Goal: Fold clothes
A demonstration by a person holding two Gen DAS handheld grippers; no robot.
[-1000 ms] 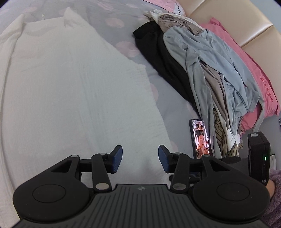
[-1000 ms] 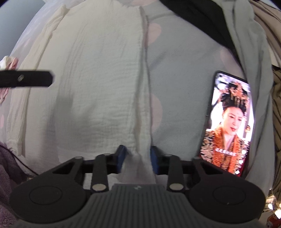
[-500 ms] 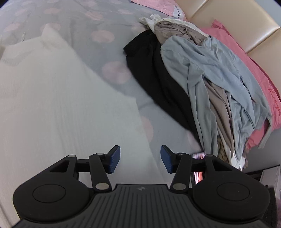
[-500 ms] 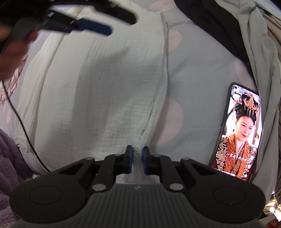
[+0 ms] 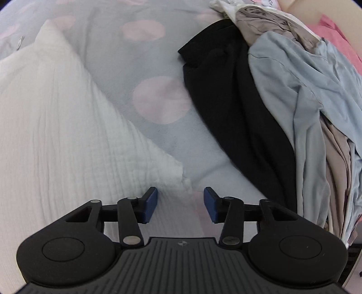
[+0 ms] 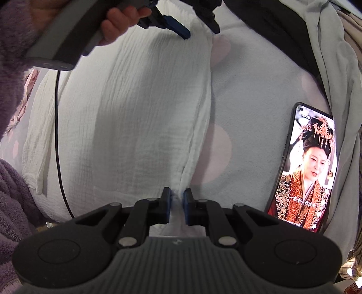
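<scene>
A white crinkled garment (image 5: 56,135) lies spread flat on the bed. In the left wrist view its far right corner (image 5: 178,174) sits just ahead of my left gripper (image 5: 180,195). The jaws there are closing, the cloth is between them, and the blue pads stand clear of it. My right gripper (image 6: 176,199) is shut on the near end of the same right edge of the white garment (image 6: 135,113), which bunches up between the pads. At the top of the right wrist view, the left gripper (image 6: 199,26) hangs over the far end of that edge.
Heaped along the right are a black garment (image 5: 237,113), a light blue shirt (image 5: 305,101) and taupe clothes (image 5: 271,20). A phone (image 6: 310,167) with its screen lit lies right of the white garment. The bedspread (image 5: 158,56) is grey with pink dots. A hand (image 6: 122,22) and a cable (image 6: 56,135) are at left.
My left gripper has travelled along the garment's right edge to its far corner, come down lower, and its jaws have narrowed. The right gripper has pinched tighter on the near edge and stayed put.
</scene>
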